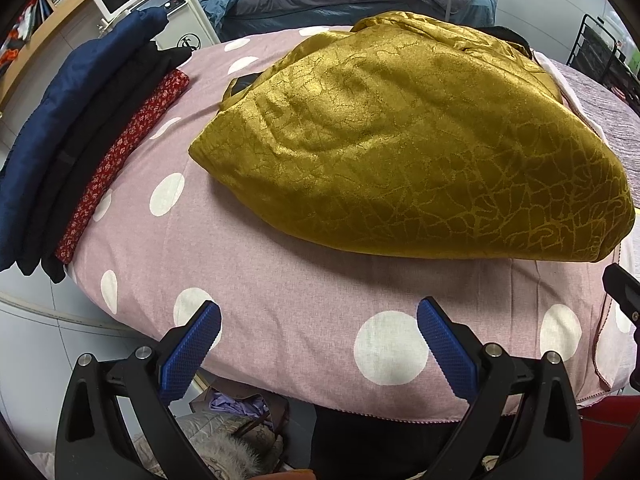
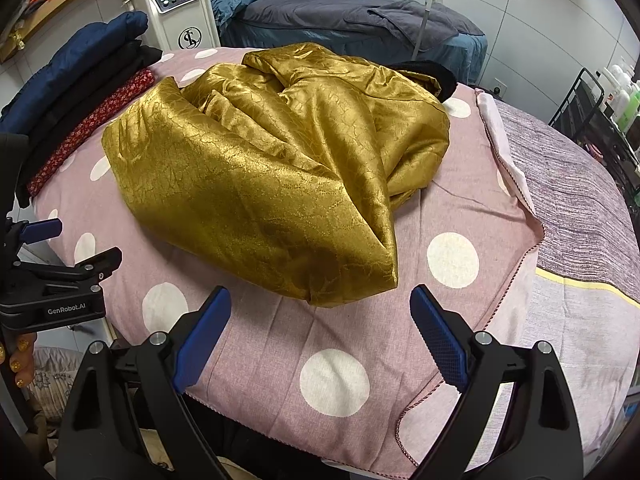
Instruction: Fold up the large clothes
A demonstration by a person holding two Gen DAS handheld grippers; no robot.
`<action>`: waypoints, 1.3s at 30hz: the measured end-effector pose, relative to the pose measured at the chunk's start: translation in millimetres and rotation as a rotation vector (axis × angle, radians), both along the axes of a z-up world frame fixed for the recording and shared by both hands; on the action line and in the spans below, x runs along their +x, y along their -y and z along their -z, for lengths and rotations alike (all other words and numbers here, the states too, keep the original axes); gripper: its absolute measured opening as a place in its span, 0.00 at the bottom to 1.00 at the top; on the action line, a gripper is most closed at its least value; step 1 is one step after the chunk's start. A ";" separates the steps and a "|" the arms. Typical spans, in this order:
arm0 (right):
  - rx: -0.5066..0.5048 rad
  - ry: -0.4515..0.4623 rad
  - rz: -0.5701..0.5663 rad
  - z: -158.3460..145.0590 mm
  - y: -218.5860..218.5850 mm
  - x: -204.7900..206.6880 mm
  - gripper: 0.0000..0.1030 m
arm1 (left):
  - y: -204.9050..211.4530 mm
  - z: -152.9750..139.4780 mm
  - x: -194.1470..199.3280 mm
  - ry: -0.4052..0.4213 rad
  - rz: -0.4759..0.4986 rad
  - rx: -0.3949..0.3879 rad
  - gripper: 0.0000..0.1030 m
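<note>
A shiny gold garment [image 1: 404,136] [image 2: 272,176] with a crackle pattern lies in a loose heap on the pink polka-dot cover [image 1: 280,312] [image 2: 280,344]. A black piece [image 2: 432,76] shows at its far side. My left gripper [image 1: 319,322] stands open near the cover's front edge, short of the garment, nothing between its blue pads. My right gripper [image 2: 320,306] is open too, its fingertips just in front of the garment's near corner. The left gripper's body [image 2: 60,276] appears at the left of the right wrist view.
A stack of folded clothes, navy [image 1: 60,120] [image 2: 80,52], black and red floral [image 1: 120,160] [image 2: 92,120], lies along the cover's left side. A white machine [image 2: 176,4] and a second bed [image 2: 340,12] stand behind. A black wire rack [image 2: 600,120] is at the right. Clutter [image 1: 224,432] lies on the floor below.
</note>
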State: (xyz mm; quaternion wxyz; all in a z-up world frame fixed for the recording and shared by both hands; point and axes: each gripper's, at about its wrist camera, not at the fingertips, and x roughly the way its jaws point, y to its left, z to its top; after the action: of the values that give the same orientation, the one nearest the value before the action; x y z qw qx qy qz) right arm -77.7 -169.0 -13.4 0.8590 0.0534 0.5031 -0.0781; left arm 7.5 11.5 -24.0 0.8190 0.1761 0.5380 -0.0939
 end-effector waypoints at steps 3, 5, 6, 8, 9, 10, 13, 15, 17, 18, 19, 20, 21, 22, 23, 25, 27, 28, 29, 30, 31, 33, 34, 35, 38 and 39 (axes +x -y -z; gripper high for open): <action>0.001 -0.003 0.000 0.4 0.2 0.5 0.87 | 0.1 0.5 1.0 -0.002 0.000 0.002 0.94; 0.002 -0.003 -0.001 1.0 0.2 1.4 0.87 | 0.2 0.5 1.1 -0.002 0.000 0.002 0.94; 0.003 -0.004 -0.002 1.1 0.0 1.8 0.87 | 0.1 0.6 1.3 -0.002 0.000 0.002 0.94; 0.011 -0.001 -0.003 1.1 0.1 1.6 0.87 | 0.2 1.0 1.6 -0.003 0.000 0.002 0.94; 0.019 0.000 -0.005 1.4 -0.2 1.8 0.87 | 0.0 0.9 1.5 -0.004 0.000 0.003 0.94; 0.024 0.000 -0.005 1.9 0.0 2.3 0.87 | 0.0 1.3 1.8 -0.006 0.000 0.003 0.94; 0.026 -0.005 -0.003 3.7 0.6 4.7 0.87 | 0.0 2.3 3.6 -0.013 0.004 0.002 0.94; 0.038 -0.007 -0.002 4.4 1.7 5.4 0.87 | 0.3 2.8 4.5 -0.017 0.007 0.000 0.94; 0.057 -0.006 0.001 4.4 3.8 5.4 0.87 | 0.0 3.5 6.2 -0.018 0.009 -0.007 0.94; 0.070 0.000 0.004 3.9 5.3 5.3 0.87 | -0.3 3.8 7.0 -0.021 0.005 -0.013 0.94; 0.088 0.011 0.010 2.7 7.9 4.9 0.87 | -0.9 4.0 8.4 -0.026 0.001 -0.022 0.94; 0.111 0.023 0.017 1.2 11.1 3.8 0.87 | -2.7 4.6 10.7 -0.039 -0.006 -0.043 0.94; 0.158 0.044 0.030 -1.1 16.3 2.9 0.87 | -4.8 5.1 12.9 -0.053 -0.014 -0.062 0.94; 0.199 0.060 0.040 -3.4 20.9 1.9 0.87 | -6.9 5.3 14.5 -0.063 -0.024 -0.080 0.94; 0.251 0.082 0.051 -6.0 27.3 1.5 0.87 | -9.9 4.9 16.1 -0.067 -0.036 -0.104 0.94; 0.338 0.123 0.071 -10.7 40.8 2.8 0.87 | -15.7 4.1 19.4 -0.067 -0.062 -0.136 0.94; 0.392 0.150 0.086 -14.0 55.1 8.3 0.87 | -24.4 0.9 24.5 -0.054 -0.090 -0.167 0.94; 0.404 0.156 0.094 -15.3 62.2 13.0 0.87 | -26.7 -0.5 26.1 -0.046 -0.100 -0.174 0.94; 0.410 0.162 0.108 -16.1 70.1 18.8 0.87 | -30.7 -2.2 28.9 -0.034 -0.115 -0.182 0.94; 0.423 0.169 0.124 -16.4 78.7 25.3 0.87 | -37.4 -4.2 32.6 -0.017 -0.138 -0.191 0.94; 0.443 0.178 0.139 -16.0 86.5 33.0 0.87 | -44.4 -5.4 36.6 -0.004 -0.162 -0.198 0.94; 0.482 0.189 0.170 -13.4 101.1 52.8 0.87 | -59.0 -4.4 45.3 0.001 -0.211 -0.207 0.94; 0.487 0.186 0.181 -12.1 106.0 62.4 0.87 | -65.8 -3.0 49.7 -0.005 -0.230 -0.211 0.94; 0.480 0.181 0.187 -10.6 109.4 76.5 0.87 | -75.0 -0.4 54.6 -0.014 -0.254 -0.214 0.94; 0.444 0.162 0.167 -7.8 111.5 122.5 0.87 | -96.2 5.9 65.9 -0.031 -0.311 -0.221 0.94; 0.431 0.155 0.159 -6.7 110.4 137.7 0.87 | -102.7 6.6 67.9 -0.030 -0.322 -0.230 0.94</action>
State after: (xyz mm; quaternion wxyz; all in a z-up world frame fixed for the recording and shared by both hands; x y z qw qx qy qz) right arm 60.0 -279.4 -6.7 0.8551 0.2806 0.4348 -0.0320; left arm 75.4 114.2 -30.6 0.8301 -0.0084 0.5570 -0.0253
